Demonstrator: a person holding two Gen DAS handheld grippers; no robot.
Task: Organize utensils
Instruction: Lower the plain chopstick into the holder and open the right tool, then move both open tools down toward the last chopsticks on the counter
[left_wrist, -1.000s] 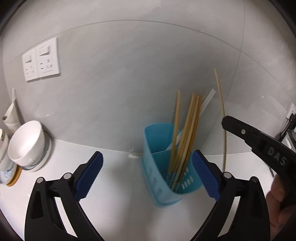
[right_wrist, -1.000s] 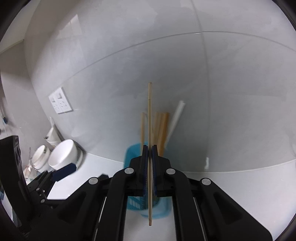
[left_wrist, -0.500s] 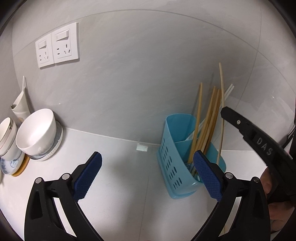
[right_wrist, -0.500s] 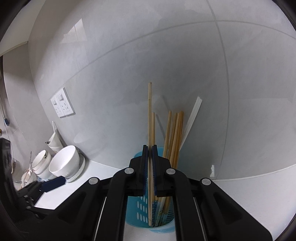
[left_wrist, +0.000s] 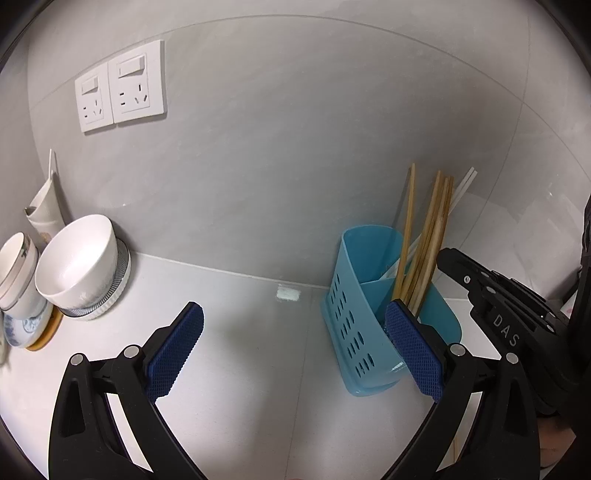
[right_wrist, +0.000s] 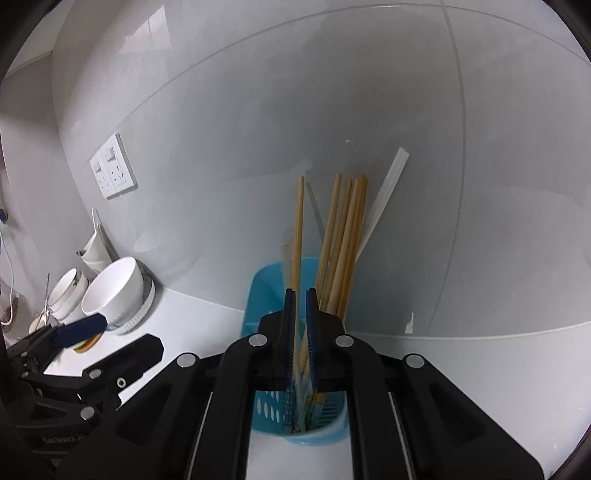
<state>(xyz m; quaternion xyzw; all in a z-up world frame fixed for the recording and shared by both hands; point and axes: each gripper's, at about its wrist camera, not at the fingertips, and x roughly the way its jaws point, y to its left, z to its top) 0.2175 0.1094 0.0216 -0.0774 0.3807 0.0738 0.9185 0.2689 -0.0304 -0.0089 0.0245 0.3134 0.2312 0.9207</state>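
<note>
A blue slotted utensil holder (left_wrist: 354, 314) stands on the white counter by the wall, with several wooden chopsticks (left_wrist: 424, 240) and a white plastic piece leaning in it. My right gripper (right_wrist: 300, 291) hangs just over the holder (right_wrist: 266, 288). Its jaws are opening, with a narrow gap between the pads. One chopstick (right_wrist: 298, 221) stands in that gap, its lower part blurred as it slips into the holder beside the other chopsticks (right_wrist: 343, 229). My left gripper (left_wrist: 293, 306) is wide open and holds nothing, just left of the holder.
A white bowl (left_wrist: 77, 258) on a ribbed plate and stacked cups (left_wrist: 16, 266) sit at the far left by the wall. Two wall sockets (left_wrist: 122, 85) are above them. Bare counter (left_wrist: 240, 350) lies between the bowl and the holder.
The right gripper came down over the holder with the chopstick, and its pads have parted slightly; the chopstick sits lower. The left gripper shifted left of the holder, still open.
</note>
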